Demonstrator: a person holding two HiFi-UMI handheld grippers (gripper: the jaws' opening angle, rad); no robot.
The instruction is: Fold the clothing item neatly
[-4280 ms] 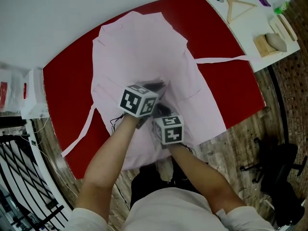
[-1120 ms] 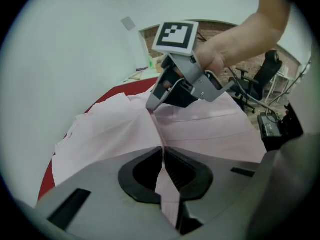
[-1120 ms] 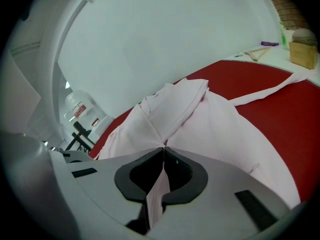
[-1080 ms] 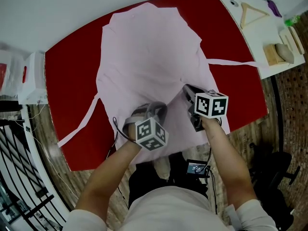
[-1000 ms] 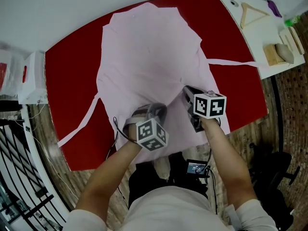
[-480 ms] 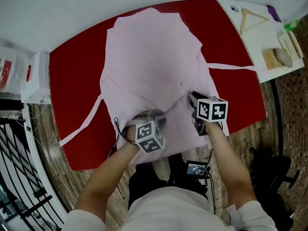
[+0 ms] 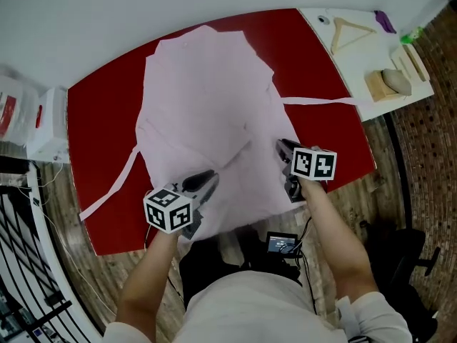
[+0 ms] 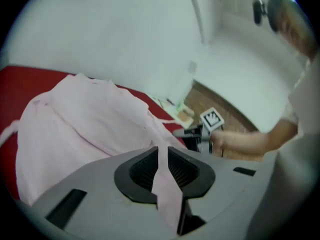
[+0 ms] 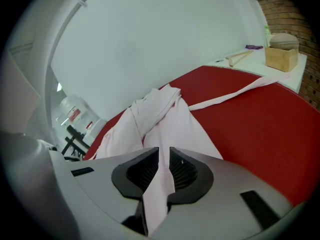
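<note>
Red table (image 7: 93, 120): your pink garment (image 7: 200, 98) lies spread across it. Your left gripper (image 7: 206, 179) and right gripper (image 7: 281, 146): each grasps the garment's near edge. Jaws have just opened slightly, cloth pinched between the pads.

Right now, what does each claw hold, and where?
The pink garment, near hem: left claw toward its left corner, right claw toward its right. Both jaws just opened slightly.
</note>
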